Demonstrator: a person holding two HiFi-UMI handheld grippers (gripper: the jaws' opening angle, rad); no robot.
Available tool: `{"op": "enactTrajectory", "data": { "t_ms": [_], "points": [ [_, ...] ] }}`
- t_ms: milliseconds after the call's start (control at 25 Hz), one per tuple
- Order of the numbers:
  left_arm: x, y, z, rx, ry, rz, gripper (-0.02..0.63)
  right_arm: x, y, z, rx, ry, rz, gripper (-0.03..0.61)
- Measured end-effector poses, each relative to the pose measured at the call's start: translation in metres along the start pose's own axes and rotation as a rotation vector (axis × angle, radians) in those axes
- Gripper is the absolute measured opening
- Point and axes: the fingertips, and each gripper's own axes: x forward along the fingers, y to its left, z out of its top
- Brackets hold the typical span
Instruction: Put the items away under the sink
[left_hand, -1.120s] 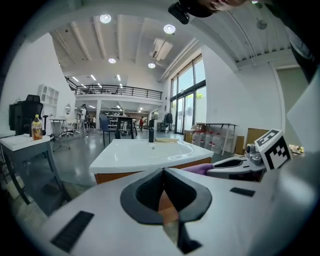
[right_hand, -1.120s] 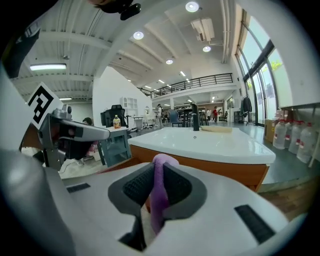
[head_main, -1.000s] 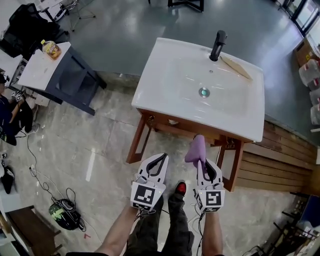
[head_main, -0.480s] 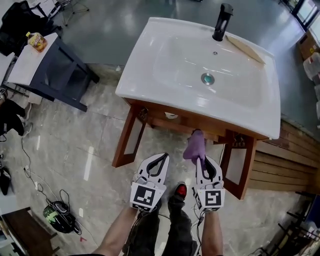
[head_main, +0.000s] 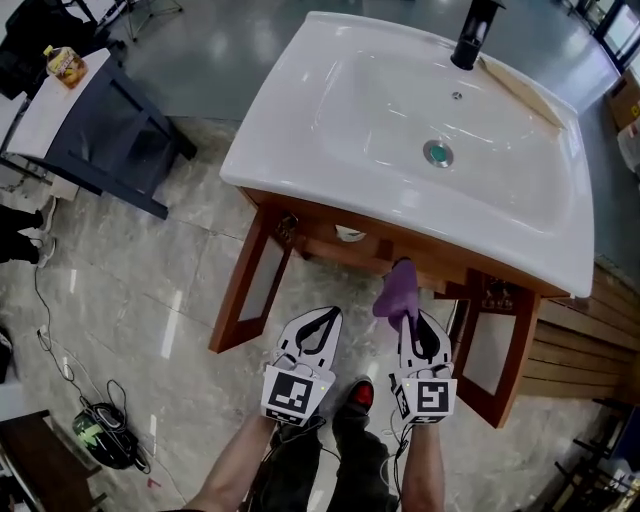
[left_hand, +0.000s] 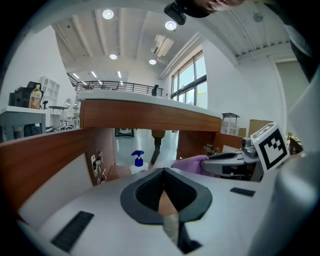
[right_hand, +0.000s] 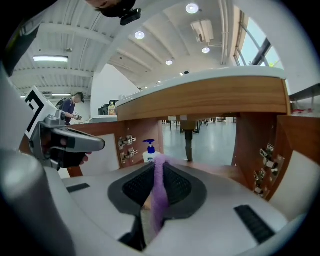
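The white ceramic sink basin (head_main: 330, 120) is sitting on a brown wooden cabinet (head_main: 375, 258), whose two doors are standing open. The right gripper (head_main: 410, 320) is pinching one soft purple cloth (head_main: 397, 292), which is hanging just before the cabinet opening and is not yet inside. The left gripper (head_main: 326, 316) is showing its jaws pressed together on nothing. One white pump bottle with a blue top (right_hand: 148, 150) is standing inside. In my judgement, the cloth should be carried low under the front rail and set beside the bottle without nudging it.
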Motion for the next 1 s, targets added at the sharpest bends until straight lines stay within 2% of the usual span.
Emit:
{"op": "enactTrajectory", "data": {
  "t_ms": [520,1000],
  "points": [
    [0.047,0.029,-0.012,0.019,-0.056,0.016,0.006,0.071,-0.028,0.006,-0.004,-0.097,-0.013,0.068],
    [0.084,0.043,-0.018,0.026,-0.101,0.013,0.006,0.118,-0.055,0.001,0.002,-0.146,-0.038,0.069]
  ]
}}
